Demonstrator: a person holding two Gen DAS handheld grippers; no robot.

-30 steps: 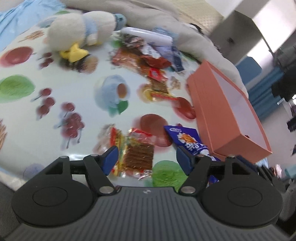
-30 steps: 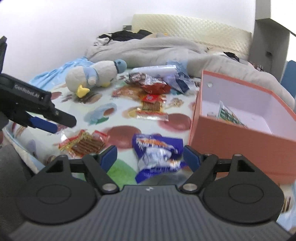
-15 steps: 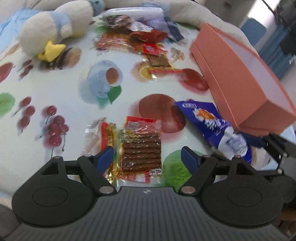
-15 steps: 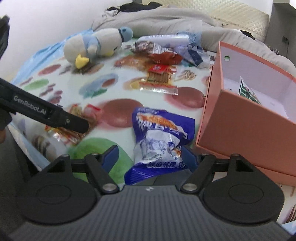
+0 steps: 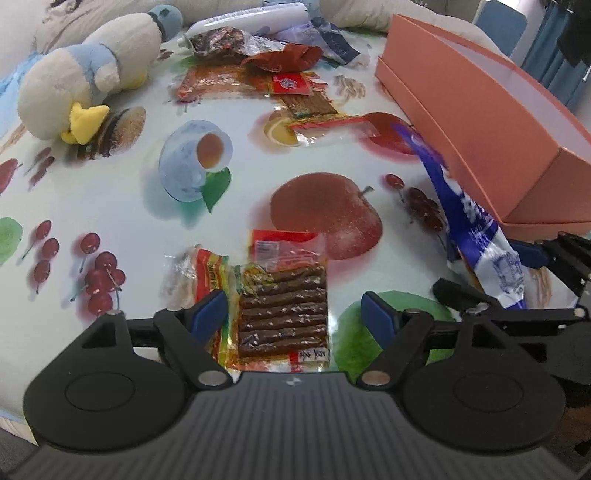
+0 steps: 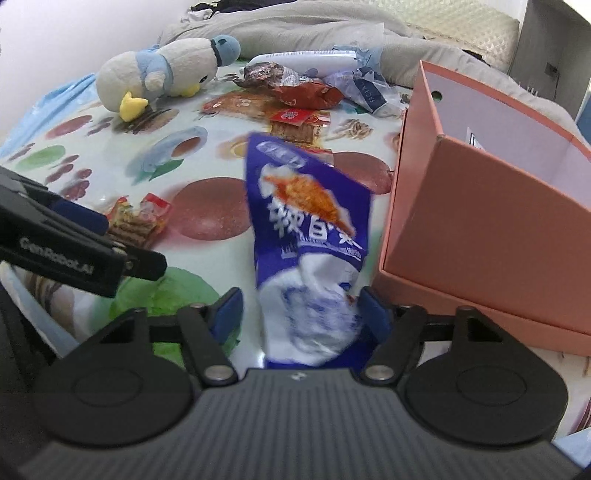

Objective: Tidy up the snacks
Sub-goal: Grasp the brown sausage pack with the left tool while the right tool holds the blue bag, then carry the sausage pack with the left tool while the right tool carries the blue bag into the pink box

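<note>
As jaws close, right hand-held gripper (image 6: 301, 314) perhaps touching one blue bag (image 6: 310, 236), left hand-held gripper (image 5: 291, 314) released.

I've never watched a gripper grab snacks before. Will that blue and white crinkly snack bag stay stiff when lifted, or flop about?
The blue and white crinkly snack bag will probably flop: it already bends and creases between the closing jaws of the right gripper. It looks light, since its upper end stands up off the fruit-print tablecloth. The glossy film may be slippery, so it could slide.

White wall (image 6: 74, 33), quilted cream headboard (image 6: 461, 22), blue curtain (image 5: 554, 55).
</note>
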